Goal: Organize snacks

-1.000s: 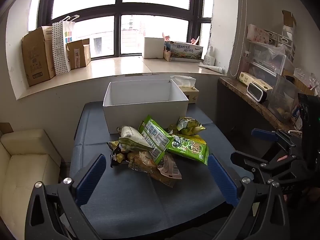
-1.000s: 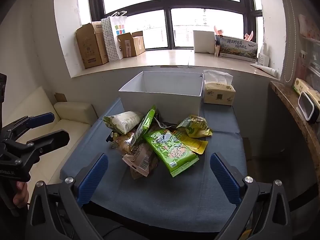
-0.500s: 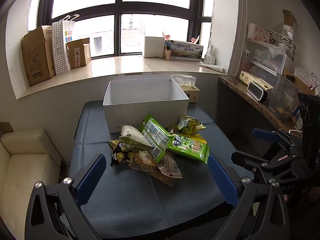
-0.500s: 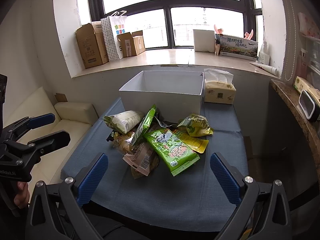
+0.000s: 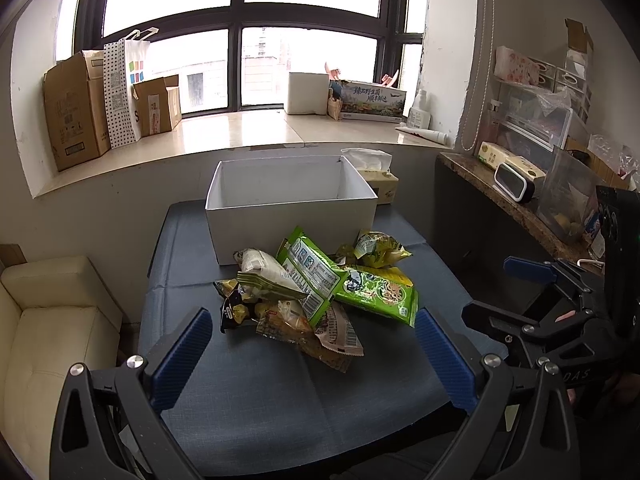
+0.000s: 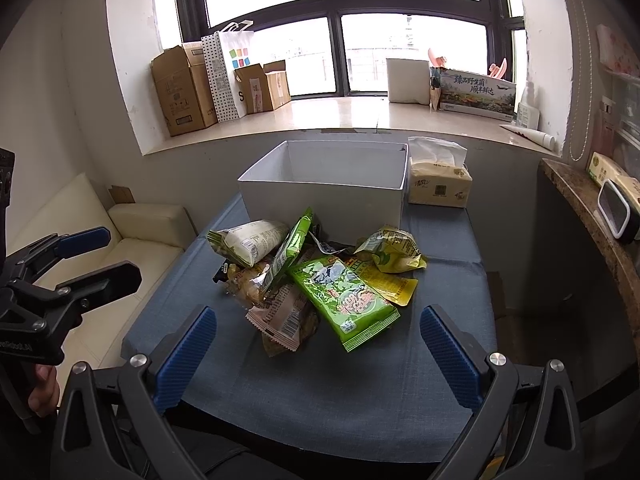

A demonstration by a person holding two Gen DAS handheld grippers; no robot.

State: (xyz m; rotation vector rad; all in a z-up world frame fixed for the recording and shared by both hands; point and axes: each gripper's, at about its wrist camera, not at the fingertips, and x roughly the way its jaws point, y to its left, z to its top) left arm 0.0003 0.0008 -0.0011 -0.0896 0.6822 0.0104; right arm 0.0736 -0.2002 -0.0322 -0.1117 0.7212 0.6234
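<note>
A heap of snack packets (image 5: pixel 316 288) (image 6: pixel 316 280) lies mid-table on the blue cloth: green bags, a yellow bag, a white packet, brownish wrappers. Behind it stands an open white box (image 5: pixel 292 204) (image 6: pixel 324 188), nothing visible inside. My left gripper (image 5: pixel 312 356) hangs open short of the heap, nothing between its blue pads. My right gripper (image 6: pixel 316 356) is open too, near the table's front edge, holding nothing. Each gripper shows in the other's view: the right gripper (image 5: pixel 532 292) at the right edge, the left gripper (image 6: pixel 76 256) at the left edge.
A tissue pack (image 6: pixel 438 184) sits right of the box. A cream sofa (image 5: pixel 44 320) stands left of the table, a dark counter (image 5: pixel 520 208) with a clock and containers to the right. Cardboard boxes (image 5: pixel 76 112) and a paper bag line the windowsill.
Both views have crept slightly forward toward the heap. The snacks and the box have not moved, and both grippers stay open.
</note>
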